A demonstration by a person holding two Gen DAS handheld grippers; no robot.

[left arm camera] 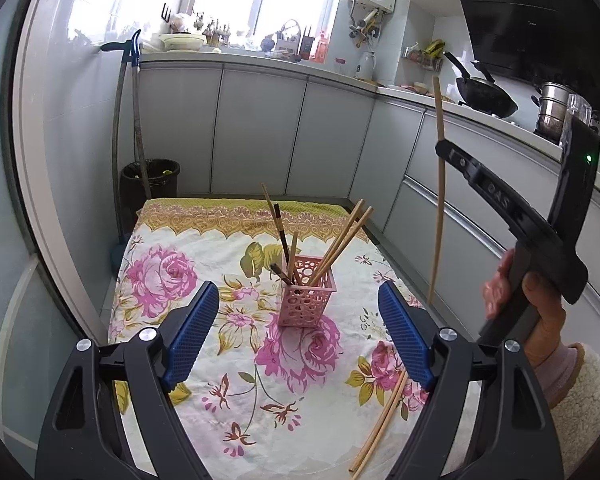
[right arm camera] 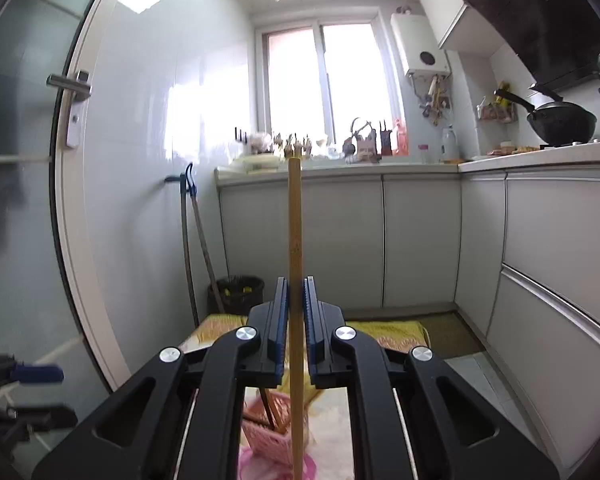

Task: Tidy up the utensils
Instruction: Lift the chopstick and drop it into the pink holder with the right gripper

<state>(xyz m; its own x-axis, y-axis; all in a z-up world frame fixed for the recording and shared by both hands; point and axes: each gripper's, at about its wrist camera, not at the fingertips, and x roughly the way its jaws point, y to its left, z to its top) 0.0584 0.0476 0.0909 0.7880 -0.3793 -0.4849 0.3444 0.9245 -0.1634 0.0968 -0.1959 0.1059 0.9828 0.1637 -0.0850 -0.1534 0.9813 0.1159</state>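
A pink perforated holder stands on the floral tablecloth with several chopsticks leaning in it. Two bamboo chopsticks lie loose on the cloth near the front right. My left gripper hangs open just in front of the holder, nothing between its blue pads. My right gripper is raised high at the right, shut on one bamboo chopstick held upright. In the right wrist view that gripper pinches the chopstick between its pads, with the holder blurred below.
Grey kitchen cabinets run behind and to the right of the table. A black bin and long-handled tools stand at the back left. A wok and a steel pot sit on the counter at right.
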